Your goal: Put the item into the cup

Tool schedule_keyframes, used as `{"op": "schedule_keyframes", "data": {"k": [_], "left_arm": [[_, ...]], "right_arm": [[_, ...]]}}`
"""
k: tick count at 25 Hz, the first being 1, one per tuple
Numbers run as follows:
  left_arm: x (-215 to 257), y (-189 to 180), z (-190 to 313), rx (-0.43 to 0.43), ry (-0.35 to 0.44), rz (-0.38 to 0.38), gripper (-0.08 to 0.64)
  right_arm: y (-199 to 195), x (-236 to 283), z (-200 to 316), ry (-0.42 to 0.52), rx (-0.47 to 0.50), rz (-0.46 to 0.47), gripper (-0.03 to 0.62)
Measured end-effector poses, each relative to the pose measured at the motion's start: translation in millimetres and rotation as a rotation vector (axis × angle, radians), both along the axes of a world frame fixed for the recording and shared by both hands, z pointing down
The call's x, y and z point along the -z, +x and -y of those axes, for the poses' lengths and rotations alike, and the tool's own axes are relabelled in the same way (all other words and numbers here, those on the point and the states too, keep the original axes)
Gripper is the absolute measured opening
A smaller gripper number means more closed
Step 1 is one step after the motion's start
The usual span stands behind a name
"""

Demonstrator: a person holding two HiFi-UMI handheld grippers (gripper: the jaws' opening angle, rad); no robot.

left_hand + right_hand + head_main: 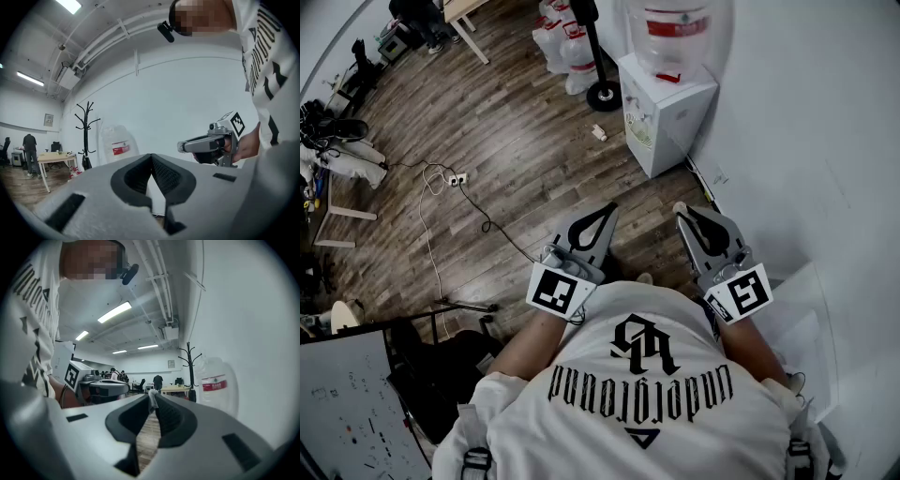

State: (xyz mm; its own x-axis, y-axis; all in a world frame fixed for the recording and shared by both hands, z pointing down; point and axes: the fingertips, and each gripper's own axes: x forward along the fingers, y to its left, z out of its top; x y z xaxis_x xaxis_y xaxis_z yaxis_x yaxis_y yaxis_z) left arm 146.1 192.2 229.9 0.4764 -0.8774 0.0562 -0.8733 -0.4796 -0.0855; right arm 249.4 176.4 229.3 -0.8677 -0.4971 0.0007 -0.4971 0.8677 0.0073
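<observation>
No cup shows in any view. In the head view I hold both grippers level in front of my chest, above the wooden floor. My left gripper (610,208) (151,156) has its jaws together with nothing between them. My right gripper (680,209) (153,398) is shut on a small white item (151,401) that sticks up a little at its tips. Each gripper shows in the other's view: the right gripper (181,146) at the right of the left gripper view, the left gripper (125,387) at the left of the right gripper view.
A white water dispenser (666,108) with a large bottle (218,385) stands ahead against the white wall (825,141). A coat stand (86,129) has its round base (603,95) on the floor. A power strip with cable (455,178) lies to the left. A whiteboard (347,403) sits at bottom left.
</observation>
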Motion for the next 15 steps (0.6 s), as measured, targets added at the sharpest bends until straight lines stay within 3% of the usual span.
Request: {"op": "schedule_keyframes", "data": {"k": [15], "left_arm": [[-3, -10, 18, -0.008, -0.004, -0.004, 0.006]], "right_arm": [[-7, -4, 15, -0.011, -0.022, 0.005, 0.051]]}}
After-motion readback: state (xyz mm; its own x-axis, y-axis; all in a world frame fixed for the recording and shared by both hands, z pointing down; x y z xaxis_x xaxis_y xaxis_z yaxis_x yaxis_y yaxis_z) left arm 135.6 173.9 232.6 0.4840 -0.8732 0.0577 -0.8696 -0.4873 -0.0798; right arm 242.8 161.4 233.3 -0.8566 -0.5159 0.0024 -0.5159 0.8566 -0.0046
